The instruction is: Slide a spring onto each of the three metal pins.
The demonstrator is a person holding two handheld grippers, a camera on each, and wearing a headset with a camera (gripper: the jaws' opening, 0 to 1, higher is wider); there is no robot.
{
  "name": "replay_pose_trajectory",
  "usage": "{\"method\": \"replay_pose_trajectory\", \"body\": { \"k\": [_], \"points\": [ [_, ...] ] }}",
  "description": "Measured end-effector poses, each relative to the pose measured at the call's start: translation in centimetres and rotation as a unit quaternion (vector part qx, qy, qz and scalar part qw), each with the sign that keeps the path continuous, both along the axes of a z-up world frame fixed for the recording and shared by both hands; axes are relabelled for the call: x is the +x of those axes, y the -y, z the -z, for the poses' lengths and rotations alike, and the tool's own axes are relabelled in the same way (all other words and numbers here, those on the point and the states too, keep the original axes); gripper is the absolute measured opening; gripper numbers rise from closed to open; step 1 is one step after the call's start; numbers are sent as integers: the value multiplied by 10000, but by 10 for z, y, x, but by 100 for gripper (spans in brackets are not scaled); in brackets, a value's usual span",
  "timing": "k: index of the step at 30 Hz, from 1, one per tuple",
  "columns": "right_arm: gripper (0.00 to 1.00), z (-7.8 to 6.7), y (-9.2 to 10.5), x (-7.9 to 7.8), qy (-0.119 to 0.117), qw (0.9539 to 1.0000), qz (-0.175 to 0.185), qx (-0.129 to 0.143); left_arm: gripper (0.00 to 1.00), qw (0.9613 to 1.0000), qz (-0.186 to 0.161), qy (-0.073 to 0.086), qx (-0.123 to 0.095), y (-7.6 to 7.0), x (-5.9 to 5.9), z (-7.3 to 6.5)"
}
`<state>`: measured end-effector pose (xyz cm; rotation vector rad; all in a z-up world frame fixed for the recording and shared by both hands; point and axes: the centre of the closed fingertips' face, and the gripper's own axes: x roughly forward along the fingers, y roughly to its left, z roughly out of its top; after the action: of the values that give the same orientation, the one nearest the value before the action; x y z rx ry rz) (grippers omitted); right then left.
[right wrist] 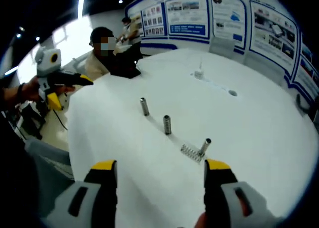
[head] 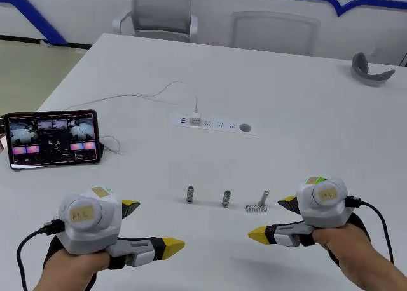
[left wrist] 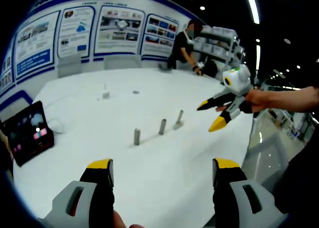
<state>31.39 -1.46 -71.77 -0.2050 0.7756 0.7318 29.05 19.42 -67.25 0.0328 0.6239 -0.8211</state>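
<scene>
While surveying the white table (head: 305,113) from the head view, found left pin (head: 190,194), middle pin (head: 226,199) and right pin (head: 263,197) upright in a row running 9 to 3 o'clock. Judged left and middle already coiled, the left too small to confirm. Found right pin bare, with loose spring (head: 255,208) lying flat at its foot, touching or just beside, at about 7 o'clock.

Recorded right gripper (head: 272,218) spread wide and empty, near the spring at about 4 o'clock of it. Recorded left gripper (head: 152,226) likewise spread and empty, well apart at about 8 o'clock of the row.

Recommended for the step in hand:
- Approach low with the right gripper.
- Pinch the spring lightly near one end, across the coils, to avoid crushing.
- Lift, turn upright, and align the bore over the pin tip.
- Lower straight and release only once seated.
- Steady the pin base with the left gripper if needed.
- Avoid brushing the middle pin.
</scene>
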Motion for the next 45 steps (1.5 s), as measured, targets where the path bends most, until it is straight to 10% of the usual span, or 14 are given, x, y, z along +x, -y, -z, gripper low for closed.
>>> {"method": "replay_pose_trajectory", "body": {
  "k": [25, 45],
  "points": [
    [80, -7, 23, -34, 77, 9975, 592, 383, 88, 9999, 130, 63, 33, 15, 13, 3],
    [85, -1, 50, -60, 47, 9937, 991, 522, 87, 9979, 638, -25, 77, 62, 17, 11]
  ]
}}
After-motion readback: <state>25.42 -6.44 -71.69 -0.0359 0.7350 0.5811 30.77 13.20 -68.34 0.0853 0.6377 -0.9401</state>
